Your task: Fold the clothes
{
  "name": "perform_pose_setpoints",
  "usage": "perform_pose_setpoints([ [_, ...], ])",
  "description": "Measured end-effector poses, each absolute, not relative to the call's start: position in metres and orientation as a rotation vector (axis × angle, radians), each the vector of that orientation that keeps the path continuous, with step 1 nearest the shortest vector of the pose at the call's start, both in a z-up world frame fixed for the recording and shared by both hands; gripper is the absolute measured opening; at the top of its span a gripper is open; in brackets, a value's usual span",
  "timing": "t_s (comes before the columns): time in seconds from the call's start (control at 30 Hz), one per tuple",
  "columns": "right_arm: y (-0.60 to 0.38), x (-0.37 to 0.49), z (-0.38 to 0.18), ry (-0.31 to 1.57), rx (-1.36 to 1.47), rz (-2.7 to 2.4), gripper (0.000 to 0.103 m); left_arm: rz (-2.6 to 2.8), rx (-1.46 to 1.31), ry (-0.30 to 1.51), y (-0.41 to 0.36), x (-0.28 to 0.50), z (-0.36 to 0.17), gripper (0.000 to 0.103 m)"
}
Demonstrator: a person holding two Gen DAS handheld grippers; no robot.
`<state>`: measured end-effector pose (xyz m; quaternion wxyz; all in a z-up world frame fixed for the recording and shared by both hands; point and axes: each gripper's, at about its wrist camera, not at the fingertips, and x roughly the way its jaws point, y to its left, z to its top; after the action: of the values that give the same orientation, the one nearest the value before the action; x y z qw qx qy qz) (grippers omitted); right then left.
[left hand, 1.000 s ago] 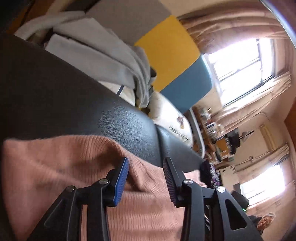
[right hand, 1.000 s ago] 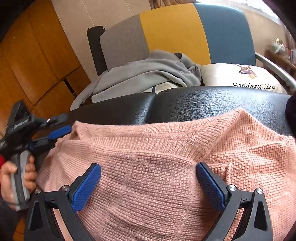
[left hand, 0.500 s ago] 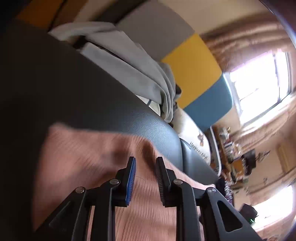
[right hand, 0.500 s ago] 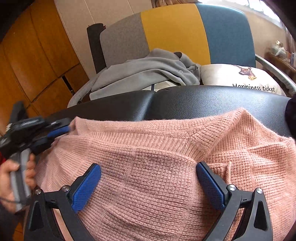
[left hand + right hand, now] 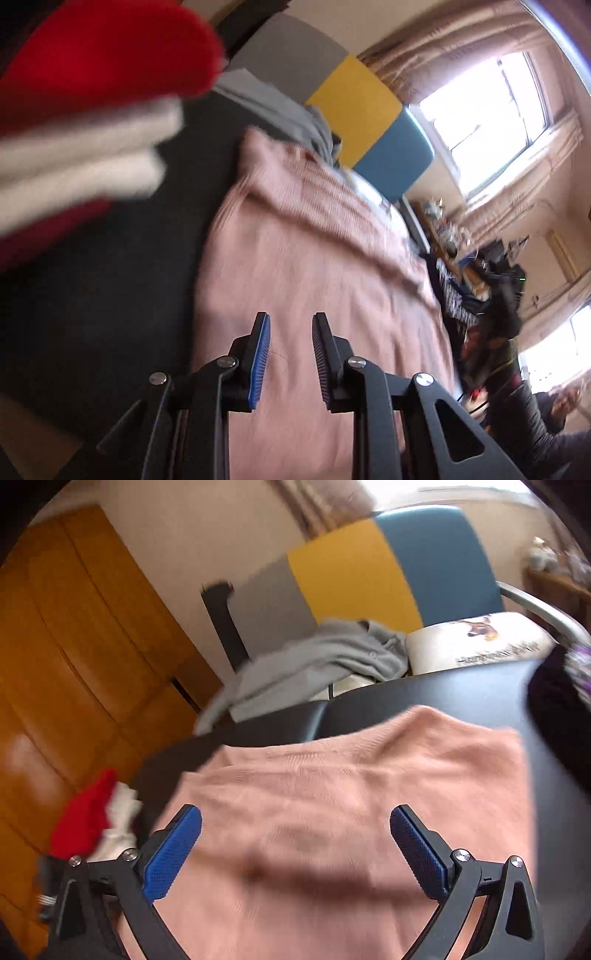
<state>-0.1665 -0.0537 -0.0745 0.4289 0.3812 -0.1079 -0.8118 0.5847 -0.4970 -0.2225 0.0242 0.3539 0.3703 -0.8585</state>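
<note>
The left gripper (image 5: pixel 290 356), jaws narrowed but pinching nothing, has pulled back over the pink sweater (image 5: pixel 351 794); the right gripper (image 5: pixel 295 849) hangs spread: fold apparently laid.

Pink sweater (image 5: pixel 314 266) motion-blurred; red-white fabric (image 5: pixel 85 110) smeared, edge-cropped.

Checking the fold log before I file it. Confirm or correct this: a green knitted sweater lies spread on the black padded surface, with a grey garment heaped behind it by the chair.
One thing is wrong: the knitted sweater is pink, not green, as the right wrist view shows. It does lie on the black padded surface, with the grey garment heaped behind it by the chair.
</note>
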Motion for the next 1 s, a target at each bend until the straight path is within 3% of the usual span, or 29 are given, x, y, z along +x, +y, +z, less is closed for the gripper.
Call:
perform_pose_setpoints([
  [0.17,0.064,-0.127,-0.092,-0.373,1.156,-2.014,0.103,-2.626,1.125,1.156,-0.484,0.625,-0.24,0.025],
  [0.33,0.149,-0.077,-0.143,-0.538,1.306,-2.005,0.103,-2.616,1.137,1.205,-0.475,0.636,-0.251,0.035],
  [0.47,0.144,-0.047,-0.155,-0.597,1.256,-1.868,0.103,-2.616,1.156,1.187,-0.466,0.634,-0.253,0.036],
  [0.6,0.119,-0.035,-0.158,-0.502,1.248,-1.829,0.103,-2.626,1.209,1.11,-0.456,0.638,-0.253,0.036],
  [0.67,0.121,-0.037,-0.159,-0.521,1.252,-1.833,0.098,-2.633,1.237,1.062,-0.451,0.638,-0.255,0.037],
  [0.73,0.123,-0.037,-0.159,-0.503,1.259,-1.851,0.079,-2.639,1.266,1.014,-0.446,0.637,-0.256,0.037],
  [0.83,0.131,-0.038,-0.161,-0.533,1.269,-1.848,0.062,-2.633,1.261,0.954,-0.443,0.641,-0.255,0.037],
  [1.0,0.13,-0.033,-0.171,-0.589,1.278,-1.757,0.062,-2.594,1.155,1.009,-0.457,0.657,-0.252,0.037],
])
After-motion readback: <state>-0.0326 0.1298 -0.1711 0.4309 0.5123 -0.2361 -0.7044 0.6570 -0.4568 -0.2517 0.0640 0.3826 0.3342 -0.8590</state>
